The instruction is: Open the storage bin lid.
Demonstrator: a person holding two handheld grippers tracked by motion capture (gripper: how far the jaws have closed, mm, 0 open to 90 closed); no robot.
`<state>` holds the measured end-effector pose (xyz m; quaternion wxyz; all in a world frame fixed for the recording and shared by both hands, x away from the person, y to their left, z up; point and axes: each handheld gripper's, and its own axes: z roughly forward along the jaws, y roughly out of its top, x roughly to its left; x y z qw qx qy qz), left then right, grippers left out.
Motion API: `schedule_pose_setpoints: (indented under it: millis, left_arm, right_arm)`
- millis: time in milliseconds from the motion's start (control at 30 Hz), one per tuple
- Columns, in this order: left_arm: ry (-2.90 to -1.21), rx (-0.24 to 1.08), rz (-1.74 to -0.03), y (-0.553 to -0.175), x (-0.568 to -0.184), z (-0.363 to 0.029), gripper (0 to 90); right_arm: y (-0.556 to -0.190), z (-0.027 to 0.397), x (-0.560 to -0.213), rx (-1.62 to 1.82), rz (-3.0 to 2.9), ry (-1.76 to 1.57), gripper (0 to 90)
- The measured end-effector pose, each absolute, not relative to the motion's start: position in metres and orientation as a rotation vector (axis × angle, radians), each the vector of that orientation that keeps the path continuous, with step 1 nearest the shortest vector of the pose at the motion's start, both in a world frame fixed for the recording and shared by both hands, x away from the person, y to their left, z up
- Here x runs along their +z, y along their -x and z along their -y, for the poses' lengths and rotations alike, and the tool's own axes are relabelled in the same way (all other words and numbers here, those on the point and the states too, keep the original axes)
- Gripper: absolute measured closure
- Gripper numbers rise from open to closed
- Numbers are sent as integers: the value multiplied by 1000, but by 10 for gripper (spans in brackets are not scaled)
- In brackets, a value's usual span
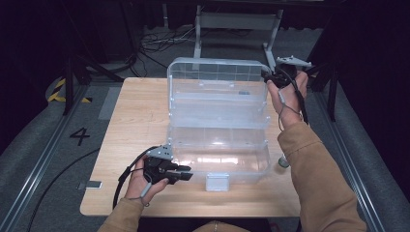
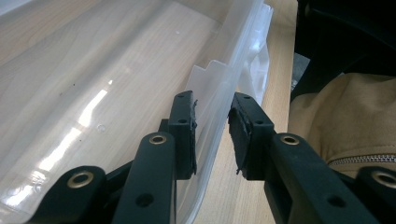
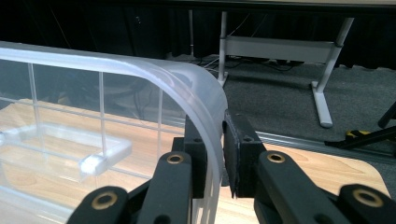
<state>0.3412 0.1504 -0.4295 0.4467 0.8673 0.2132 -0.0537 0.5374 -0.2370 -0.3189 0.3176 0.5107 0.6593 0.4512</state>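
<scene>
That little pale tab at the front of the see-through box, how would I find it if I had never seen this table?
Start at the light wooden table and find the big clear plastic storage box, its lid standing open. Follow its near wall to the middle: the small whitish rectangular latch hangs there. It is frosted and opaque, while the box walls around it are see-through.

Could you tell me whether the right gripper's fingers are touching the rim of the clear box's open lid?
Touching. In the right gripper view, the right gripper straddles the corner of the lid, and both fingers press against its translucent rim with no gap showing.
</scene>
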Motion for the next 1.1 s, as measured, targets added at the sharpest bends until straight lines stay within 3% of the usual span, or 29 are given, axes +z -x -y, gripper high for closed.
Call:
schedule_pose_setpoints:
  millis: [1100]
  left_arm:
    - [-2143, -137, -525, -342, -430, -150, 716]
  right_arm:
    - [-557, 244, -341, 1259, -1722, -1274, 804]
